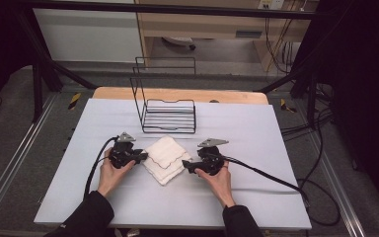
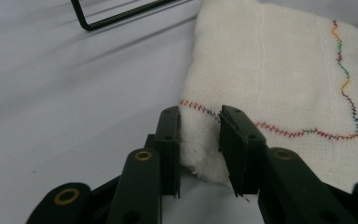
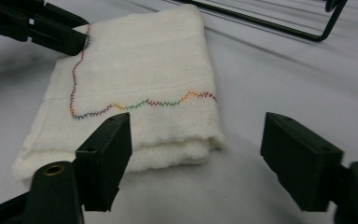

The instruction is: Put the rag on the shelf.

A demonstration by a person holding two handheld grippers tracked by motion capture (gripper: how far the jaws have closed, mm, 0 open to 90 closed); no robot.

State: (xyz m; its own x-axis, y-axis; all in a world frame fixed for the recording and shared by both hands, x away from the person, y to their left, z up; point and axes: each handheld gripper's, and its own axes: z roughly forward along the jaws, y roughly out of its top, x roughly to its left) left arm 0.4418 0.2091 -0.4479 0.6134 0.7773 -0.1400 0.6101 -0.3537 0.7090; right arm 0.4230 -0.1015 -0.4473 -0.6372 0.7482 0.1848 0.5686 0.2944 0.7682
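One folded white cloth (image 1: 165,159) lies on your worktop (image 1: 256,138), near the middle and just in front of the single black wire rack (image 1: 169,114) — cloth and rack are close but not touching. The cloth is folded into several layers, and a wavy line of multicoloured stitching runs along its top layer.

You hold two tools, one in each hand, and they come at the cloth from opposite sides. Your left tool (image 2: 200,144) is clamped on the cloth's near corner: in the left gripper view both black pads press on a pinched bit of the white fabric, with the stitched edge running right between them. In the right gripper view you can see that same tool at the far upper-left corner of the cloth, its tip on the fabric.

Your right tool (image 3: 198,161) stands with its jaws apart. One pad sits over the near edge of the cloth, the other is out over bare worktop past the folded corner — the corner of the cloth lies between them, and neither pad presses on it.

In the high view each tool carries one grey three-cornered plate on top, and one black cable trails from each: the left one loops back along your forearm, the right one runs off toward the worktop's right edge.
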